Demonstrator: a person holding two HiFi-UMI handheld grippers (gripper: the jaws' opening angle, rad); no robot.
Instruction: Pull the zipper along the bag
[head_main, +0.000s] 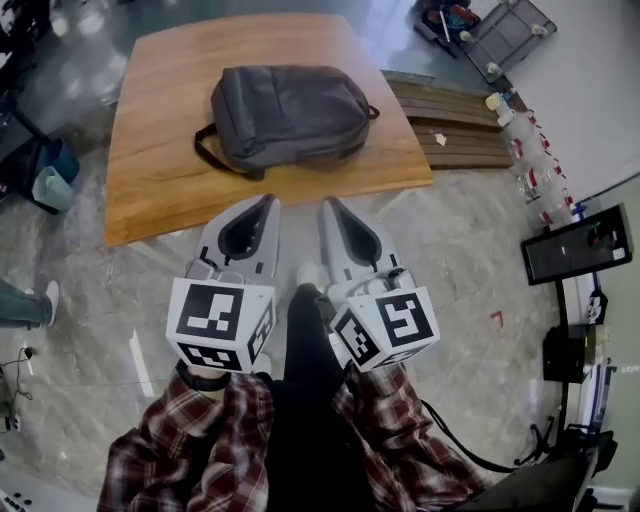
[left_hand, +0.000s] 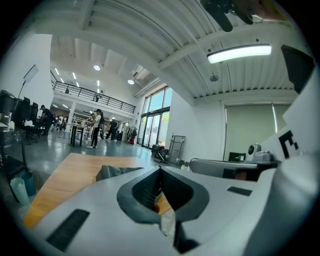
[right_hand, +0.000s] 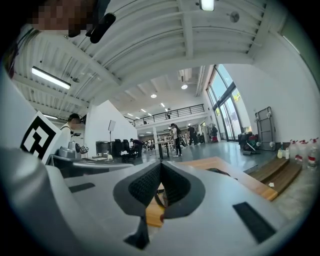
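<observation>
Grey polished floor (head_main: 460, 250) underfoot; person standing, plaid sleeves (head_main: 190, 440) at the bottom of the head view. Both tools are held side by side over the floor, short of the table edge, marker cubes toward the body. Left gripper (head_main: 268, 200): jaws pressed together, ribbed pads meeting at the tip, nothing between them; its own view shows only a hollow behind the closed tip (left_hand: 160, 168). Right gripper (head_main: 326, 202): same condition, tips meeting (right_hand: 161, 163), nothing pinched. Neither touches the table or the bag. Wooden table (head_main: 150, 180) lies just ahead of the tips. Dark grey backpack (head_main: 290, 112) lies flat on the far half of the table, well apart from both grippers, with a strap loop (head_main: 207, 152) trailing off its left side. Zipper pull cannot be made out from these views. Right of the table: slatted wooden bench (head_main: 455, 125). Farther right, a row of bottles (head_main: 530, 170) stands along the wall.
</observation>
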